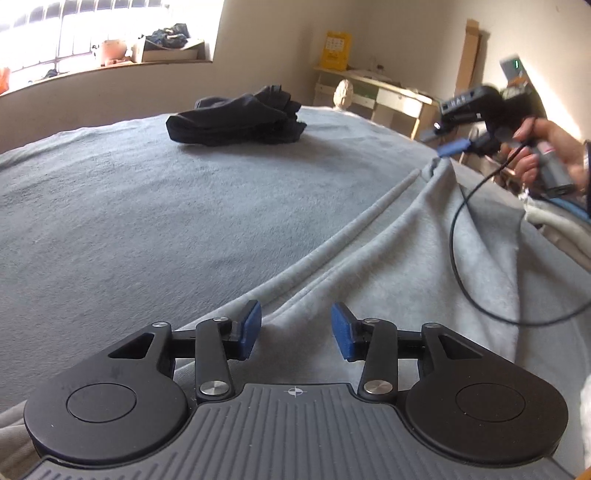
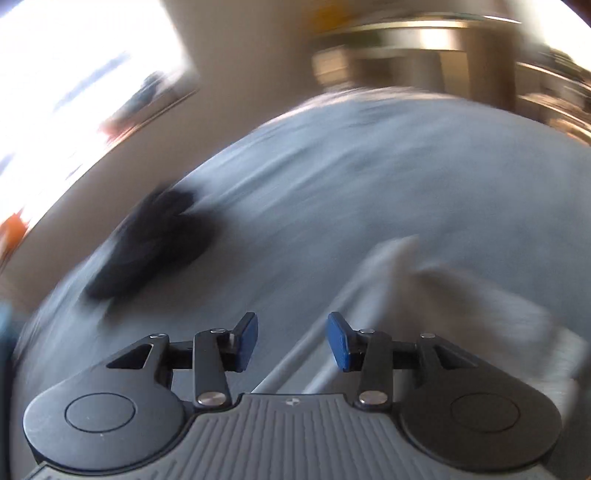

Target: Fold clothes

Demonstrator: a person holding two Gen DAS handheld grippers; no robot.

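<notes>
Sunlight comes from a wide window (image 1: 92,33) at the upper left, with a sill full of small objects, and a pale wooden desk (image 1: 388,99) stands at the far wall. Most of the view is a bed covered with a grey blanket (image 1: 129,206). On its far part lies a dark garment (image 1: 236,120), bunched in a loose pile, well apart from both grippers.

Nearer, at the right, a light grey garment (image 1: 424,258) is spread on the blanket, with a long ribbed edge running diagonally. The left gripper (image 1: 296,330) hovers just over its near part — the blue pads stand partly apart and nothing is pressed between them.

In the left wrist view the person's hand (image 1: 546,147) holds the right gripper (image 2: 292,341) close to the far corner of the light garment, where the cloth rises in a small peak; a black cable (image 1: 465,236) hangs from it. The right wrist view is strongly blurred, but the jaws there are partly open and empty — the light garment lies below and to the right.
</notes>
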